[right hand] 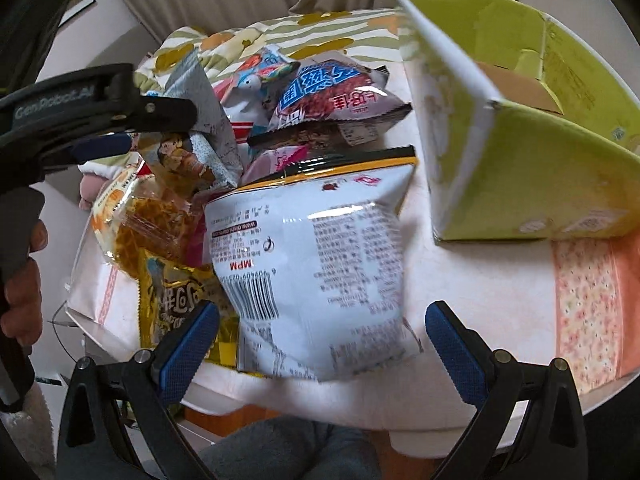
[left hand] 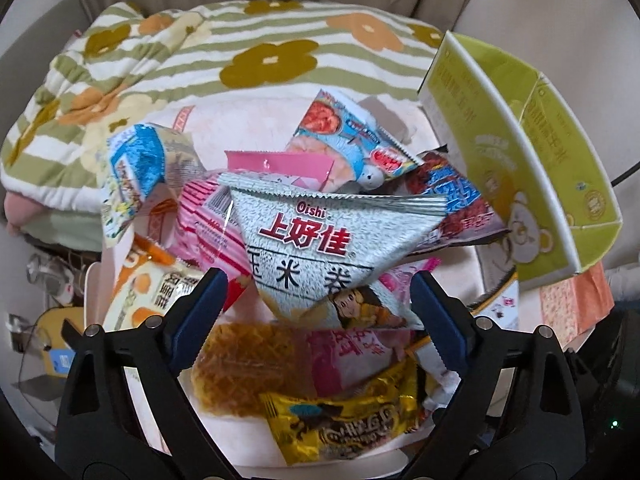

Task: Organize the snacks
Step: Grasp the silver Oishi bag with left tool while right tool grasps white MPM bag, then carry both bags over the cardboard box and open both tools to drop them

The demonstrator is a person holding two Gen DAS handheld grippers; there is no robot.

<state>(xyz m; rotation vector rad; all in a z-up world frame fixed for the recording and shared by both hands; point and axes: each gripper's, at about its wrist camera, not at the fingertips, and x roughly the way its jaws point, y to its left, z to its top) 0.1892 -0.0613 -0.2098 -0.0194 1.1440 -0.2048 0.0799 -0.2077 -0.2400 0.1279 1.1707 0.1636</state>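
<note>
A heap of snack packets lies on a small white table (right hand: 460, 280). In the left wrist view my left gripper (left hand: 316, 304) is open, its jaws on either side of a silver-grey Oishi packet (left hand: 316, 240) that stands on the heap. Below it lie a clear packet of yellow noodles (left hand: 244, 364) and a gold packet (left hand: 352, 420). In the right wrist view my right gripper (right hand: 322, 340) is open around the near end of a white bag (right hand: 316, 264) lying back side up. The left gripper also shows there (right hand: 120, 136), beside the Oishi packet (right hand: 204, 120).
An open lime-green carton (right hand: 532, 168) stands at the table's right, also in the left wrist view (left hand: 532, 168). A dark red-and-blue packet (right hand: 332, 92) and a light-blue shrimp packet (left hand: 344, 140) lie at the back. A green striped flowered quilt (left hand: 200, 56) lies behind.
</note>
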